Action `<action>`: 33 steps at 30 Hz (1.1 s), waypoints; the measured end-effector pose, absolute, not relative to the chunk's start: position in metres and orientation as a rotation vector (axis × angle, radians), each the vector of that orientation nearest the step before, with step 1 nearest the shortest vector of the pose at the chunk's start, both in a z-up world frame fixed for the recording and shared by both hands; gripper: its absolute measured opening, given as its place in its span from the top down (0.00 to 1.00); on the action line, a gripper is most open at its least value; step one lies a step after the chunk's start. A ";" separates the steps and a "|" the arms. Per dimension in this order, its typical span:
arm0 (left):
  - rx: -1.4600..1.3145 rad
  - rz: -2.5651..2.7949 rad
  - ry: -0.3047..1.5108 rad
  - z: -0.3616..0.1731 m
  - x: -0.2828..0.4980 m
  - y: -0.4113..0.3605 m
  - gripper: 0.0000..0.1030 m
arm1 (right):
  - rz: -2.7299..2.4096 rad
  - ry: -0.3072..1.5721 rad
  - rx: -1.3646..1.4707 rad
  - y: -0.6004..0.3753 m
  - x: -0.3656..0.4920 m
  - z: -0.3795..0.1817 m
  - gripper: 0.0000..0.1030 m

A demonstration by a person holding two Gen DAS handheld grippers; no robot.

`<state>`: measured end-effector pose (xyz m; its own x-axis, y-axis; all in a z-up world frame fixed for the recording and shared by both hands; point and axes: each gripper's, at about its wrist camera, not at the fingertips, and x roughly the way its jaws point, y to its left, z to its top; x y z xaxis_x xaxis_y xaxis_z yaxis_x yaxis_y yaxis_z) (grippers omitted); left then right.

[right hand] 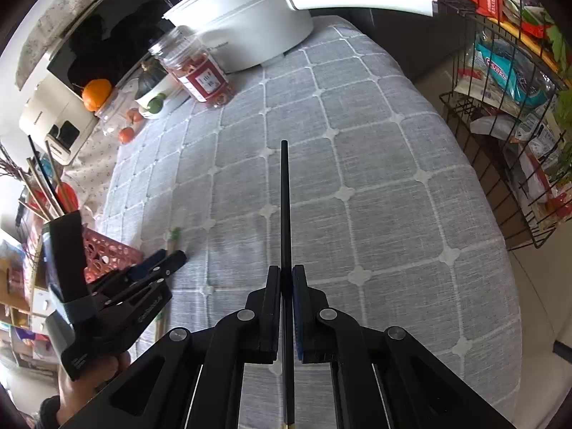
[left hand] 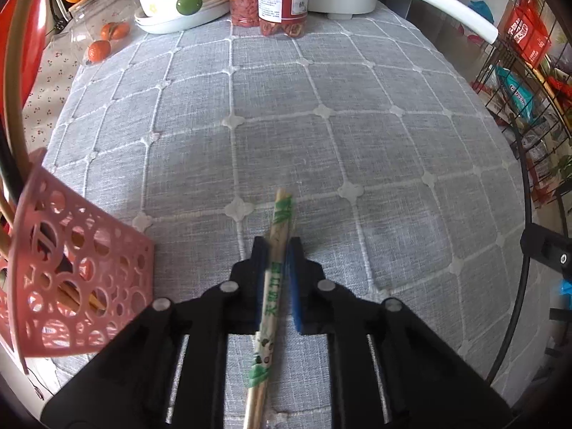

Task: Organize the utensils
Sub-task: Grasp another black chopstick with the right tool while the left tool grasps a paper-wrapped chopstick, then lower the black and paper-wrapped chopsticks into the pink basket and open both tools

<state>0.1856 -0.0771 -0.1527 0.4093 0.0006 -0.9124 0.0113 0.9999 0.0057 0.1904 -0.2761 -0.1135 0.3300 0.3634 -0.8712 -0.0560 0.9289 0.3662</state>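
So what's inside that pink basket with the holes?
Through the pink basket holes you can see some brown wooden sticks, probably chopsticks. The basket wall hides the rest, so I can't tell how many.

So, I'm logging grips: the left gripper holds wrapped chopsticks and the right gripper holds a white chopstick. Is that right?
Not quite: the chopstick in the right gripper is black, as the right wrist view shows. The left gripper does hold wrapped chopsticks.
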 end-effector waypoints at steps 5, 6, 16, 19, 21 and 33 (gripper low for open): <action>0.061 -0.033 1.139 -0.149 0.177 -0.085 0.89 | 0.290 1.173 0.282 -0.271 0.186 -0.101 0.94; 0.069 -0.044 1.130 -0.146 0.173 -0.088 0.89 | 0.289 1.167 0.285 -0.271 0.185 -0.099 0.94; 0.111 -0.182 0.983 -0.090 0.129 -0.100 0.89 | 0.299 1.063 0.301 -0.272 0.168 -0.063 0.94; 0.110 -0.220 0.934 -0.070 0.113 -0.099 0.89 | 0.305 1.020 0.300 -0.270 0.160 -0.049 0.94; 0.110 -0.246 0.896 -0.057 0.103 -0.096 0.90 | 0.310 0.990 0.301 -0.269 0.155 -0.040 0.94; -0.010 -0.352 0.571 0.021 0.048 -0.054 0.90 | 0.351 0.804 0.251 -0.262 0.129 0.011 0.94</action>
